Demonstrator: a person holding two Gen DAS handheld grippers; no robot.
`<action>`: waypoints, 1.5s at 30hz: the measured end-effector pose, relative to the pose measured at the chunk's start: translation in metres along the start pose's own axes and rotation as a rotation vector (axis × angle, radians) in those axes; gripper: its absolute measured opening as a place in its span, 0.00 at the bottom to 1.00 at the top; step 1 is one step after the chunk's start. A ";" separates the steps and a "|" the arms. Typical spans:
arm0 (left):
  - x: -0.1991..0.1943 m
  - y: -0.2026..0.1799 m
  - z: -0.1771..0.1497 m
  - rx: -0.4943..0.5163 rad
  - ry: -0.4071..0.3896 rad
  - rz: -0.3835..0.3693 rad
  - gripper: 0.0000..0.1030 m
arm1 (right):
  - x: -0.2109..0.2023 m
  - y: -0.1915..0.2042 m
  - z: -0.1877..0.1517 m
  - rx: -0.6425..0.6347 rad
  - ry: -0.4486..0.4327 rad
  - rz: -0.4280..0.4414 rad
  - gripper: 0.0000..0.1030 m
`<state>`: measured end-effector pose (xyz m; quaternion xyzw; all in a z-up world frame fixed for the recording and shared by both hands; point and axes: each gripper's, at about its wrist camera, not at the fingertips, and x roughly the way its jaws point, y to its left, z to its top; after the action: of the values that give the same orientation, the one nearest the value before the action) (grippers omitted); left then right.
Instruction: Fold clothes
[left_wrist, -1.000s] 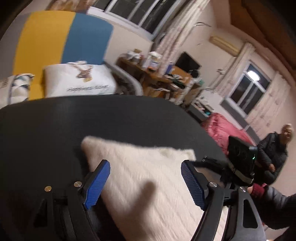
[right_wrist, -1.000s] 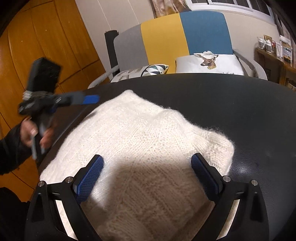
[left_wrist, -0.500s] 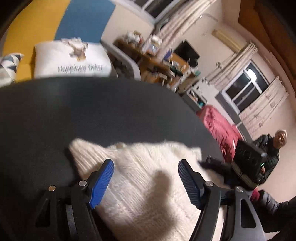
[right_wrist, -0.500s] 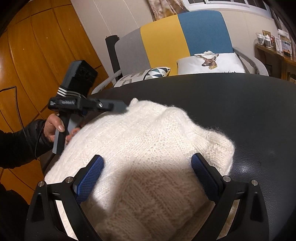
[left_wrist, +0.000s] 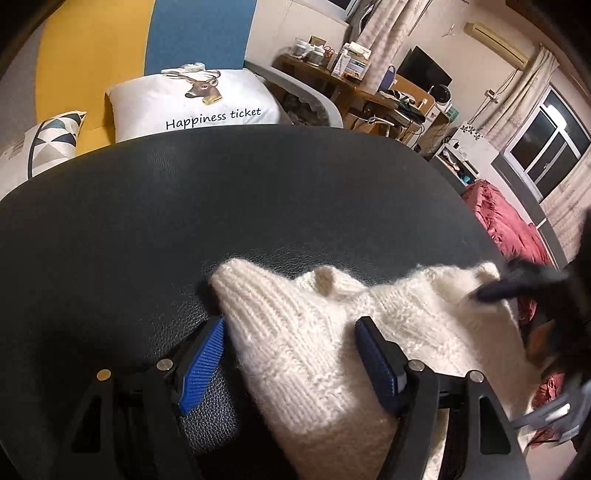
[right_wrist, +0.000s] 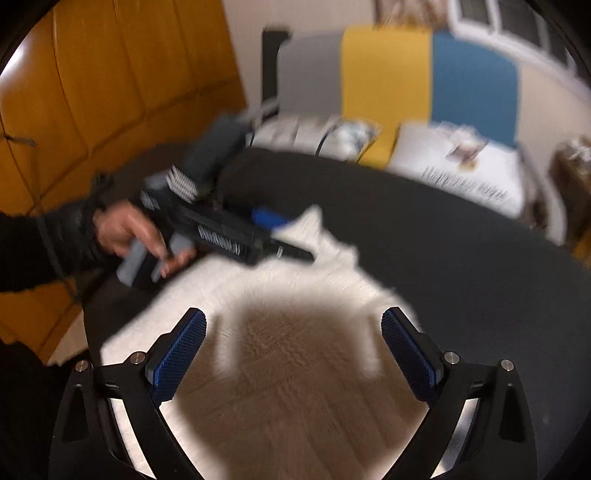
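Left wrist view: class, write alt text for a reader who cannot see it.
A fluffy white knitted sweater lies on a black table, its corner between the open blue pads of the left tool. Beyond stands a deer-print cushion.

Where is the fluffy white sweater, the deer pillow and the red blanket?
white sweater (left_wrist: 295, 350): left wrist view, ribbed knit between the fingers.
deer pillow (left_wrist: 236, 99): left wrist view, white cover beside the deer.
red blanket (left_wrist: 506, 229): left wrist view, crumpled top.

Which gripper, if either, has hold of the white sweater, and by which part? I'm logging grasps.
Neither. The left gripper straddles the white sweater at its corner, fingers apart; the right gripper hangs open above it.
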<state>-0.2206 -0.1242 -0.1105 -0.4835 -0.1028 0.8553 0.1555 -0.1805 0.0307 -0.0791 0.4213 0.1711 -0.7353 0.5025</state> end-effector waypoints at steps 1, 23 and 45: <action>0.000 -0.001 -0.001 0.004 0.002 0.011 0.71 | 0.010 -0.007 -0.004 0.026 0.013 0.028 1.00; -0.050 -0.038 -0.024 -0.043 -0.110 -0.039 0.70 | 0.012 0.068 -0.061 -0.134 -0.025 -0.188 1.00; -0.104 -0.083 -0.180 0.027 -0.142 -0.066 0.70 | -0.029 0.107 -0.107 0.062 -0.076 -0.315 1.00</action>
<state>-0.0022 -0.0804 -0.0926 -0.4158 -0.1179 0.8831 0.1827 -0.0343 0.0733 -0.1009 0.3763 0.1930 -0.8254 0.3739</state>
